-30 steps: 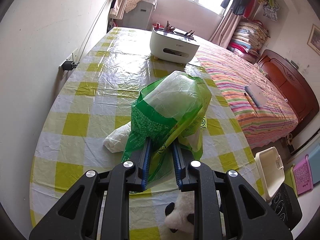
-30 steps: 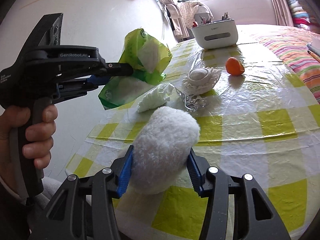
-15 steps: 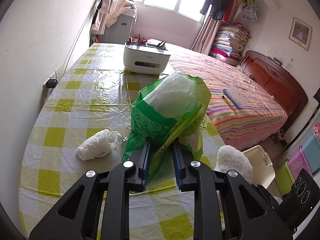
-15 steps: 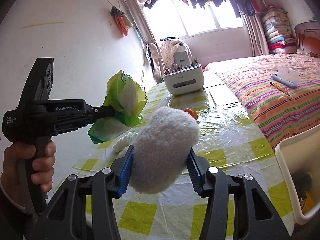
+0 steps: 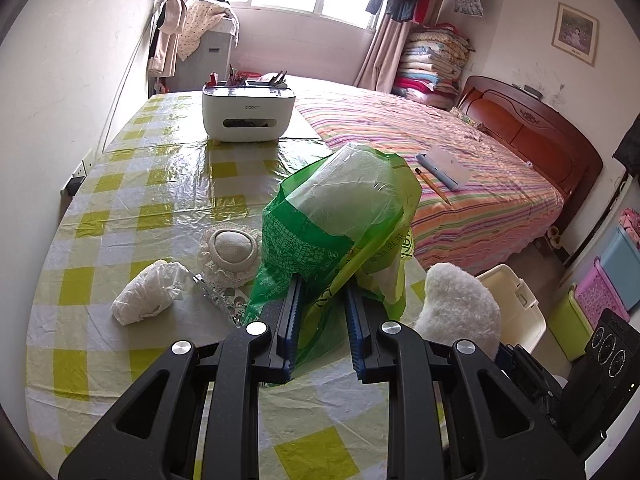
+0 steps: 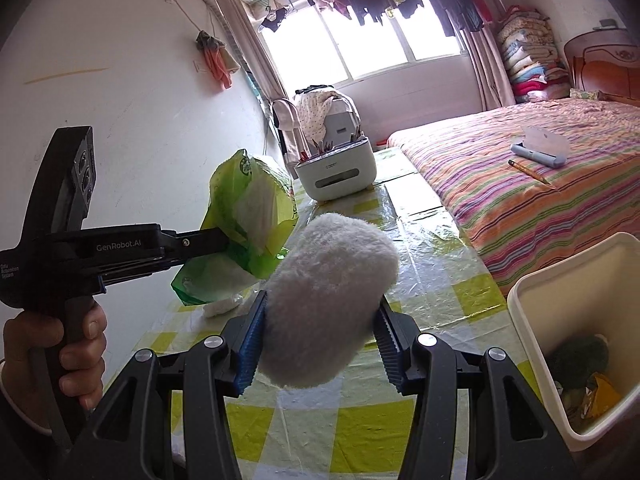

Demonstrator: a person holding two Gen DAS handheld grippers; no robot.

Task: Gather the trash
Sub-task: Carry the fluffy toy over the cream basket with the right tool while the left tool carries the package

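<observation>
**Both grippers loaded above the desk**

The left gripper (image 5: 320,320) is clamped on the lower part of a green plastic bag (image 5: 340,216), which stands up between its fingers with white stuff showing inside. The right gripper (image 6: 318,344) pinches a white fluffy toy (image 6: 328,300) between its blue pads – held in the air over the checked desk (image 5: 160,200). At four o'clock in the right wrist view a cream bin (image 6: 560,292) stands open beside the desk, with scraps at its bottom. On the desk, at nine o'clock of the bag, lie a crumpled white tissue (image 5: 148,292) and a small lace-edged hat (image 5: 232,252) – just beside each other. A white organizer box (image 5: 248,114) sits at twelve o'clock.
</observation>
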